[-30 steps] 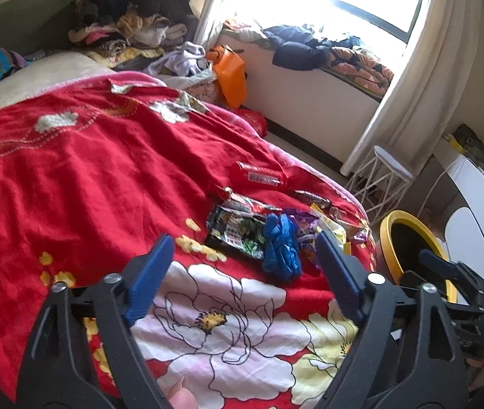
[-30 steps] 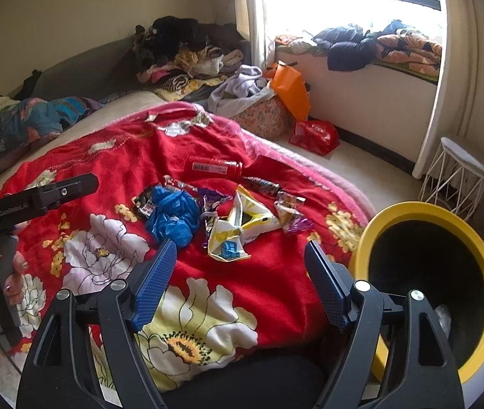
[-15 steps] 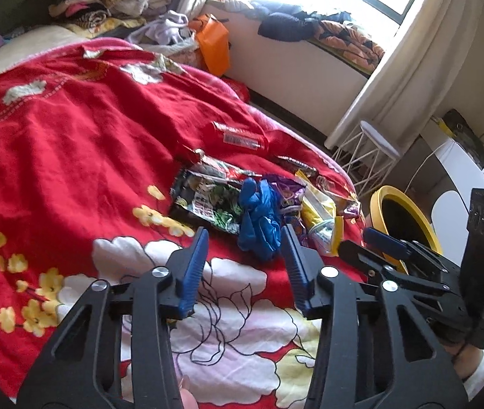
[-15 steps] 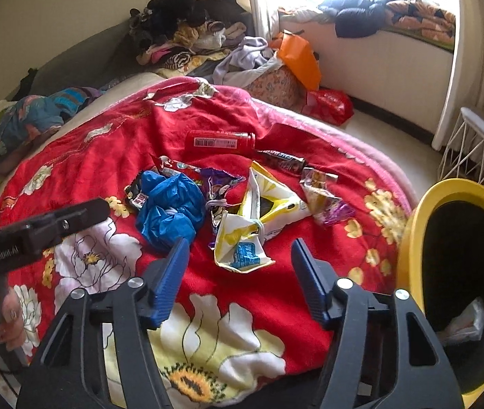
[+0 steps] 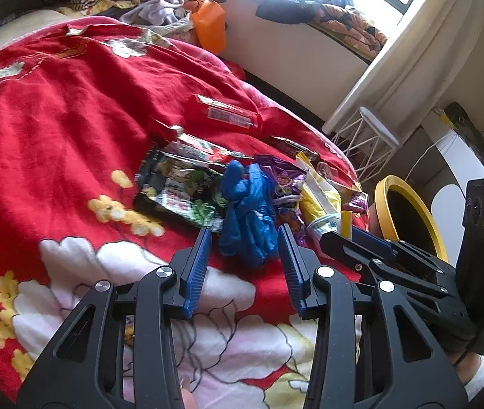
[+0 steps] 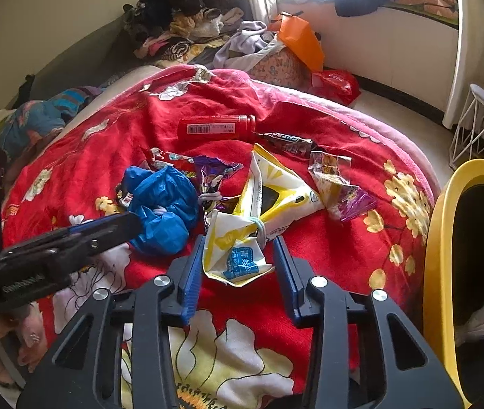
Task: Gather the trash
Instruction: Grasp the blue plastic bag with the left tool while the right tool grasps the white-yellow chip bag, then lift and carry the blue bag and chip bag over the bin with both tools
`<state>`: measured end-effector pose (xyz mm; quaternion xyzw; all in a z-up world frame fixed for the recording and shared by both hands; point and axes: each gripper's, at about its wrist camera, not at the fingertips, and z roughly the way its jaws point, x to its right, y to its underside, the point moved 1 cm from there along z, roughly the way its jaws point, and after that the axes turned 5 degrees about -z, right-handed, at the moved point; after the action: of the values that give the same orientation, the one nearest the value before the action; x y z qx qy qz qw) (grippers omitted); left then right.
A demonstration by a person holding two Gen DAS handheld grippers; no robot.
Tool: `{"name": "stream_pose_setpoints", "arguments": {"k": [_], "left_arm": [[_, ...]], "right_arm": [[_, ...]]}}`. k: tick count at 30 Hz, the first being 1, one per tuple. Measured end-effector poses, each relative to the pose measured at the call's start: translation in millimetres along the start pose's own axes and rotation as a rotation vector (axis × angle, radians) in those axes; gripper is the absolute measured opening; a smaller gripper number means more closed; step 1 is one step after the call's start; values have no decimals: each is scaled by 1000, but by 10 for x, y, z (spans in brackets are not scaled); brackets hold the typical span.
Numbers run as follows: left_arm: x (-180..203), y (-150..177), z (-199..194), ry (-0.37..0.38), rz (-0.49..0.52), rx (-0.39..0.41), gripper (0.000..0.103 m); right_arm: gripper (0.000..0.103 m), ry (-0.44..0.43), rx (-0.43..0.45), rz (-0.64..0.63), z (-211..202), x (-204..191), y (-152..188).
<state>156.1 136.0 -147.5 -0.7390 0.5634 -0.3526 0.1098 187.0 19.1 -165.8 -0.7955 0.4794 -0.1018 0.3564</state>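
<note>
Two grippers flank trash: left gripper (image 5: 244, 238) jaws part-spread around blue bag (image 5: 247, 211) at 12 o'clock; right gripper (image 6: 238, 255) closing on yellow wrapper (image 6: 242, 238). Either could pinch blanket (image 5: 54, 102).

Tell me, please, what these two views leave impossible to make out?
- Yellow-rimmed black bin: cut by right wrist view's edge; interior too dark.
- Green-and-black snack packet: print blurred; crumpled blue plastic bag overlaps it, left wrist view.
- Red plastic bottle: label too small.
</note>
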Motion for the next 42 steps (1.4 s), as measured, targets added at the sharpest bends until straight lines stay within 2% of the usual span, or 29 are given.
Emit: {"name": "stream_pose_setpoints", "arguments": {"k": [3,5,6,11,31,35,39,42], "left_arm": [[29,5,63,-9,9,-9,28],[30,19,79,-17,11,-14,20],[32,26,82,-18,11,-16,18],[65,32,29,-6,24,0,6],[65,-76,-506,32,40,112,3],[107,-74,-536,49,49,111,3],[266,-74,-496,106,89,98,3],[442,-46,-349,132,132,57,3]], "right_arm": [[33,-8,15,-17,-39,-28,-1],[30,-8,30,-33,-84,-60,1],[25,-8,33,-35,-102,-61,4],[25,-12,46,-54,-174,-120,21],[23,3,167,-85,-662,-283,46],[23,9,185,-73,-724,-248,54],[23,11,182,-40,-753,-161,71],[23,3,189,-21,-799,-99,74]]}}
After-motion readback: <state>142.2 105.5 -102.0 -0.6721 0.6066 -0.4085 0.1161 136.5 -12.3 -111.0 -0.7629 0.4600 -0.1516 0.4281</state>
